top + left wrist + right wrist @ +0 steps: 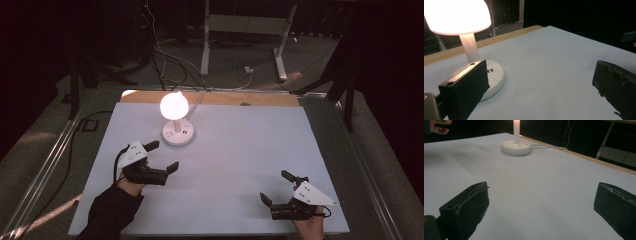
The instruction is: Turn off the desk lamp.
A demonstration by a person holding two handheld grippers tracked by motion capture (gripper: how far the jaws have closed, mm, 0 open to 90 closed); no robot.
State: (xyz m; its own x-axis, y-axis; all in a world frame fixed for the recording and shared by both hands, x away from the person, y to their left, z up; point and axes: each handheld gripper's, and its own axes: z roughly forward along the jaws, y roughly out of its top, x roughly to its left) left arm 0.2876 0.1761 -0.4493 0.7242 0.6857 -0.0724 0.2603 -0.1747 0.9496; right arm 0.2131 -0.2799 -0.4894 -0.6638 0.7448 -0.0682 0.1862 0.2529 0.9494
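A small white table lamp [175,114] stands lit near the back of the white table top [240,150], its round base [178,134] carrying sockets and a button. In the left gripper view the glowing shade [456,15] and base [495,75] sit just beyond the left jaw. My left gripper [162,156] is open a short way in front of the lamp base, holding nothing. My right gripper [276,187] is open at the front right of the table, empty too. From the right gripper view the lamp base [516,147] is far ahead.
The lamp's white cable [200,97] runs off the back over a wooden strip [215,98]. Beyond the table are floor cables and a white desk frame [245,30]. Metal rails [45,165] flank the table. The room around is dark.
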